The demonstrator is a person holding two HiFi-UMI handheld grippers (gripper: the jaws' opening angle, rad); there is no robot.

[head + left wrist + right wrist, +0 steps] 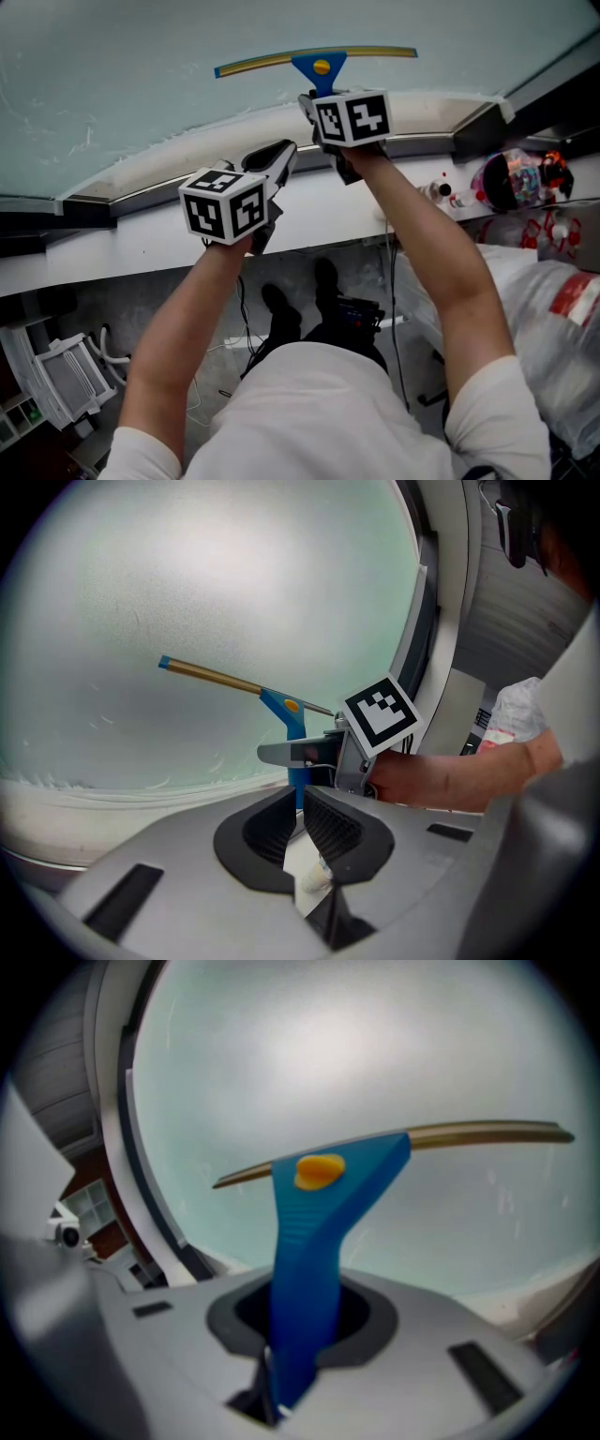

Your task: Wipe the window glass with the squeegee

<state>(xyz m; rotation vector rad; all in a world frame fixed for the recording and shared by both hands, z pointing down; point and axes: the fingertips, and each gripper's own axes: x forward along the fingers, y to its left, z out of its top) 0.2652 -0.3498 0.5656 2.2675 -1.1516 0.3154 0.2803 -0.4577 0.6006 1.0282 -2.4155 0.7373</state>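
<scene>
The squeegee (319, 62) has a blue handle, a yellow button and a long olive blade that lies against the frosted window glass (122, 75). My right gripper (326, 96) is shut on the blue handle (302, 1269) from below, and the blade (469, 1134) spans the glass (375, 1054) above it. My left gripper (277, 157) hovers lower and to the left, over the sill, with its jaws together and nothing between them. From the left gripper (300, 803) view, the squeegee (289, 712) and the right gripper's marker cube (380, 714) are just ahead.
A white sill (309, 211) and a dark frame (478, 131) run below the glass. Small bottles (442, 190), a colourful bundle (520, 178) and plastic bags (553, 309) crowd the right. A white rack (70, 375) stands at the lower left on the floor.
</scene>
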